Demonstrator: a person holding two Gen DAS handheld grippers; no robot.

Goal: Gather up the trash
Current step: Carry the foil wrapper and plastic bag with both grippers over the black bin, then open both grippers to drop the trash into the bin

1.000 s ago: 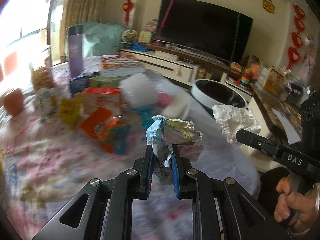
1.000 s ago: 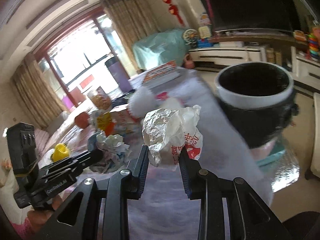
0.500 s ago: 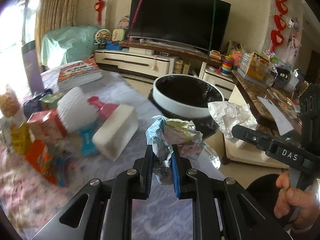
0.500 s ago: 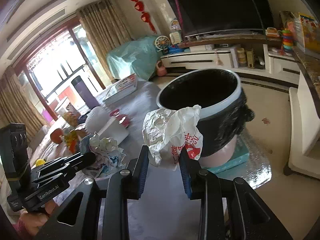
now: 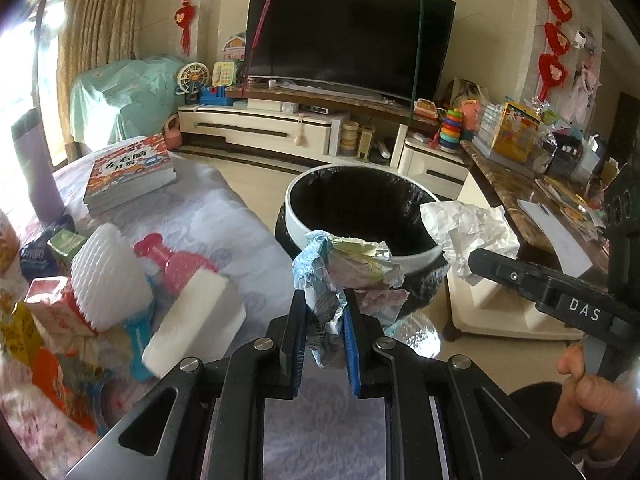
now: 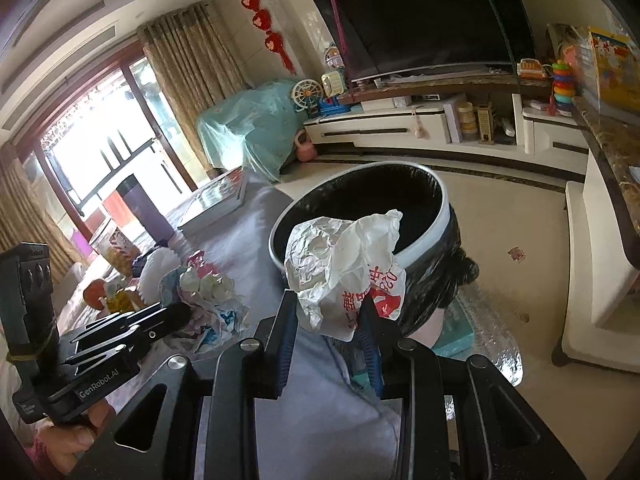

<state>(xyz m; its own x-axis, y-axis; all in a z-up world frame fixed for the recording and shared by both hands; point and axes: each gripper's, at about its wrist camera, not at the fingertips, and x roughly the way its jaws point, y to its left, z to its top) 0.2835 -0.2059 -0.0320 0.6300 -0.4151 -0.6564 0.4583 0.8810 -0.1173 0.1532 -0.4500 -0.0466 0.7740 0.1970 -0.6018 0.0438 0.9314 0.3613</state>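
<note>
My left gripper is shut on a crumpled blue-and-yellow wrapper and holds it just before the near rim of the bin, a round white-rimmed bin with a black liner beside the table. My right gripper is shut on a crumpled white paper bag with red print, also just short of the bin's rim. The right gripper and its bag show at the right of the left wrist view; the left gripper and its wrapper show at the left of the right wrist view.
The table with a lilac cloth holds a book, a white foam block, a pink bottle, a white foam sleeve, snack boxes and a purple flask. A TV stand and a side counter stand beyond.
Both grippers have swung right from the cluttered table toward the bin, each still holding its trash. The bin is now nearer and centred ahead.
</note>
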